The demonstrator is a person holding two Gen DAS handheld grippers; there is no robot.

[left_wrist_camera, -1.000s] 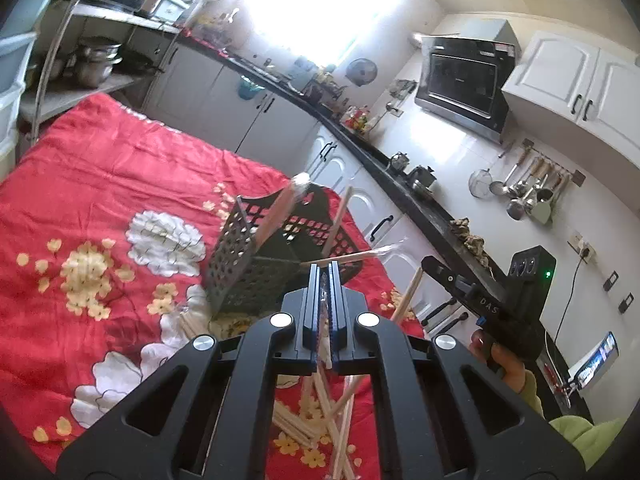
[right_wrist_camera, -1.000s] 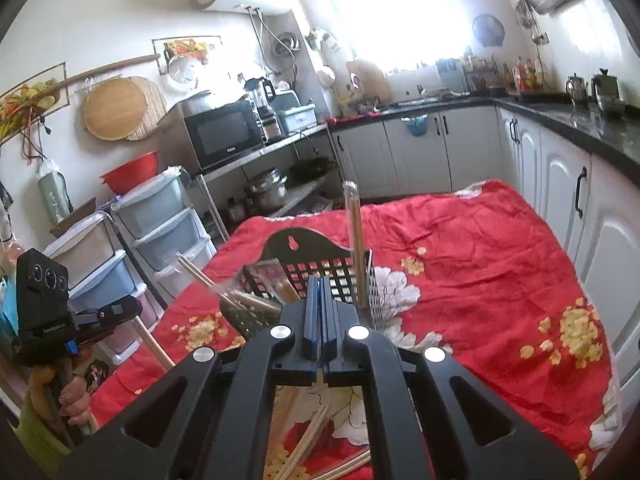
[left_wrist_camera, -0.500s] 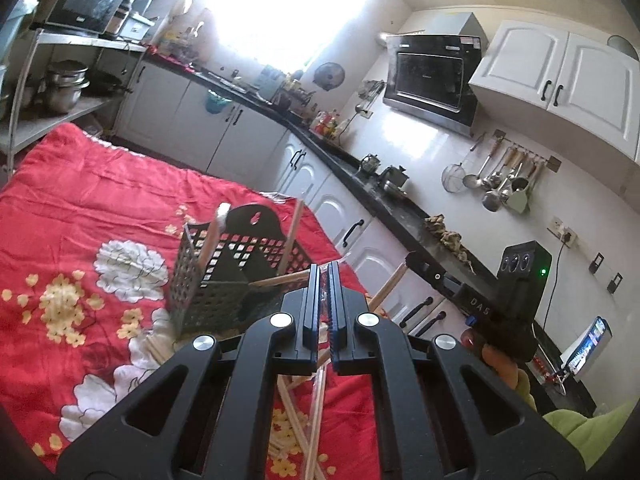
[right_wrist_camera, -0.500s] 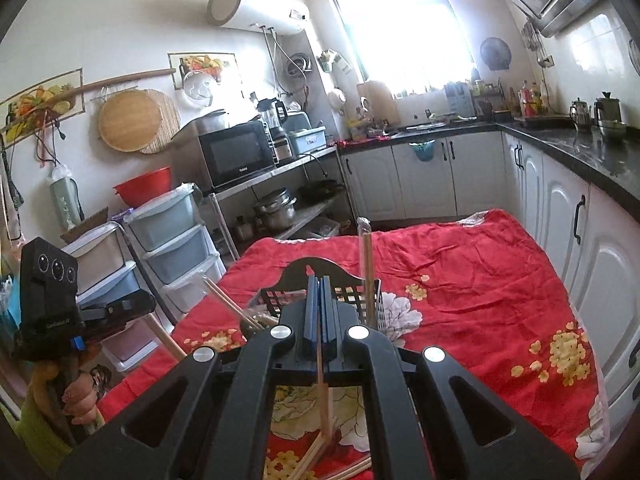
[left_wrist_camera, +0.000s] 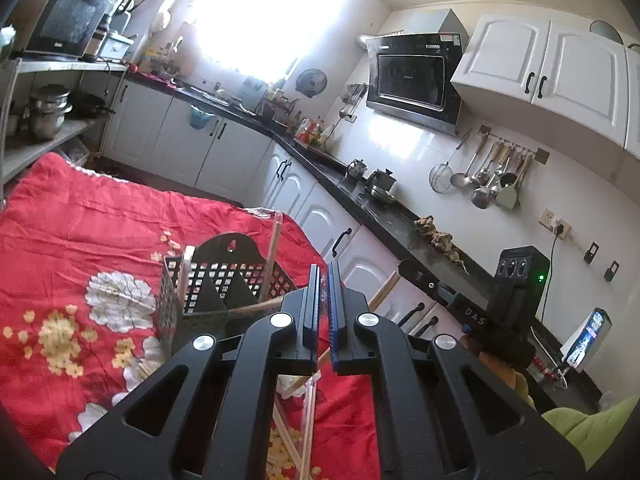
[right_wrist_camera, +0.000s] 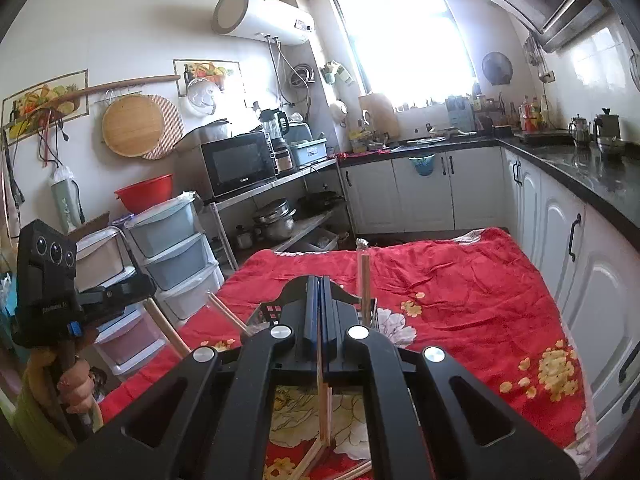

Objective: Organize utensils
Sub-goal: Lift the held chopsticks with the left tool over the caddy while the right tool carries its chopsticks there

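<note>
On the left, left tool (left_wrist_camera: pixel 324 300) held up high over the near edge of the bench (left_wrist_camera: pixel 80 220) with its red flower cloth. Nearly shut, only a thin gap left between the two sides. Seen from the right camera, pinching the left chopstick (right_wrist_camera: pixel 168 328) by one end, the long part slanting down toward the middle. Gripped by a hand (right_wrist_camera: pixel 74 384) wrapped around the handle underneath. Pointed across the bench, not down at it.

In the middle, black basket (left_wrist_camera: pixel 224 280) standing upright on the cloth, close to the near edge. Already holding a few standing chopsticks (left_wrist_camera: pixel 274 256), ends up. Likely kept upright like that to stay neat and easy to grab. Between the basket and the near edge, more loose chopsticks (left_wrist_camera: pixel 288 440) lying crossed in a heap on the cloth, not yet put away.

On the right, right tool (right_wrist_camera: pixel 320 308) lifted about as high, over the same heap. Squeezed tight on the right chopstick (right_wrist_camera: pixel 320 380), hanging almost straight down, low end by the loose ones. Probably held near the top end like that for lifting clear and then dropping end first into the basket. Aimed forward over the top of the basket, tipped a little down.
</note>
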